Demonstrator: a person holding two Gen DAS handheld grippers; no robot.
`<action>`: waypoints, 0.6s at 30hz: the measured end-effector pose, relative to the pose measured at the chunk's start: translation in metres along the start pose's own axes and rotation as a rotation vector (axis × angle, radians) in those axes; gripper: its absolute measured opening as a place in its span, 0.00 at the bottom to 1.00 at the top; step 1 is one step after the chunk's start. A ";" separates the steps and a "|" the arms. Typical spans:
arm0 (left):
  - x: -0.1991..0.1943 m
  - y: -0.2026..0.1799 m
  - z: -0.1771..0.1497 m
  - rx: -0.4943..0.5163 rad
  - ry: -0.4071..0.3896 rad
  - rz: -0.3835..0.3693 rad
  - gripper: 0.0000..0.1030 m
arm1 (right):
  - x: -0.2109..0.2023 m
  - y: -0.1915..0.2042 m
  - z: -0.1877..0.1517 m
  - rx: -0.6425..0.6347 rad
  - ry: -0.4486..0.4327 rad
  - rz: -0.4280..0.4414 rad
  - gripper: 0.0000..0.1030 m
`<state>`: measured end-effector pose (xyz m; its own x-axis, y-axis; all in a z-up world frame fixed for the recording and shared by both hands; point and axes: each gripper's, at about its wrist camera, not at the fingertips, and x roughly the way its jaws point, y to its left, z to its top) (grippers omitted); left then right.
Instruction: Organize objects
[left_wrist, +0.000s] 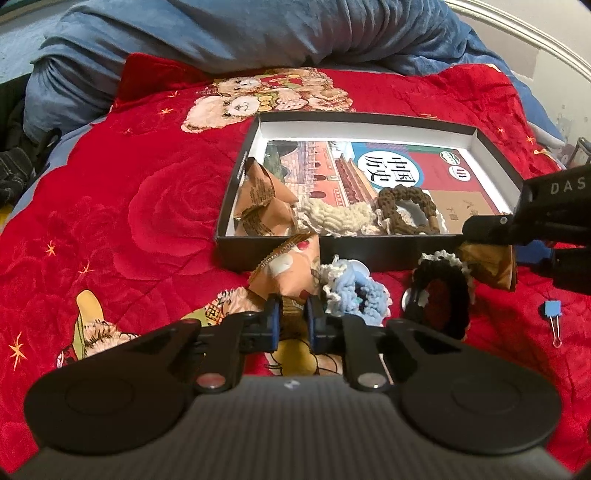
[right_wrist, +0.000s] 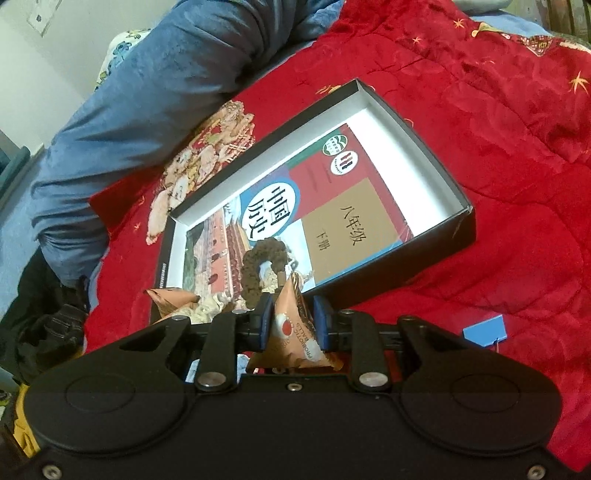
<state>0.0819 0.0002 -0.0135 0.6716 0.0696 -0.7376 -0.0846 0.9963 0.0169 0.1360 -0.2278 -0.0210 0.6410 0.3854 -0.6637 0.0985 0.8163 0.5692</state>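
While the box is only part filled, this is what each of my cameras gives me.

Left view, progress: the black box (left_wrist: 332, 247) on the red bedspread (left_wrist: 122, 206) already holds a book (left_wrist: 369, 166), two orange snack packets (left_wrist: 258, 199), a cream scrunchie (left_wrist: 332, 214) and a brown scrunchie (left_wrist: 406, 206).
Left view, still out: a blue scrunchie (left_wrist: 358, 291), a black scrunchie (left_wrist: 443, 295), a small blue binder clip (left_wrist: 552, 314), and the two packets in my tongs all lie or hang outside the box.
Left view, left tongs (left_wrist: 293, 317): pressed nearly together on the lower edge of an orange packet (left_wrist: 288, 269) that lies just in front of the box wall.
Left view, right tongs (left_wrist: 491, 229): they reach in from the right near the box's front corner, with another packet (left_wrist: 491, 266) hanging below them.
Left view, feel: the bedspread is plush and quilted, the scrunchies are knobbly crochet, and the packets are crinkly foil pillows.

Right view, right tongs (right_wrist: 291, 325): pinching a puffy orange packet (right_wrist: 295, 332) with a red dot and print, held just short of the box.
Right view, box (right_wrist: 458, 225): stiff card, black outside, white inside, shallow and rectangular, with the glossy flat book (right_wrist: 332, 206) covering much of its floor.
Right view, judgement: roughly half is done; both packets, two scrunchies and the clip (right_wrist: 485, 328) are left.
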 end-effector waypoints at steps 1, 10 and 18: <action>-0.001 0.001 0.000 -0.002 0.000 -0.003 0.15 | -0.001 0.000 0.000 0.000 -0.002 0.002 0.22; -0.008 0.003 0.001 -0.010 -0.017 -0.006 0.12 | -0.013 -0.001 0.000 0.009 -0.041 0.033 0.22; -0.017 0.004 0.002 -0.022 -0.055 -0.044 0.11 | -0.027 -0.006 0.001 0.030 -0.084 0.073 0.22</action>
<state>0.0720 0.0033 0.0006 0.7142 0.0290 -0.6994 -0.0697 0.9971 -0.0299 0.1193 -0.2431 -0.0060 0.7088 0.4050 -0.5775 0.0708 0.7738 0.6295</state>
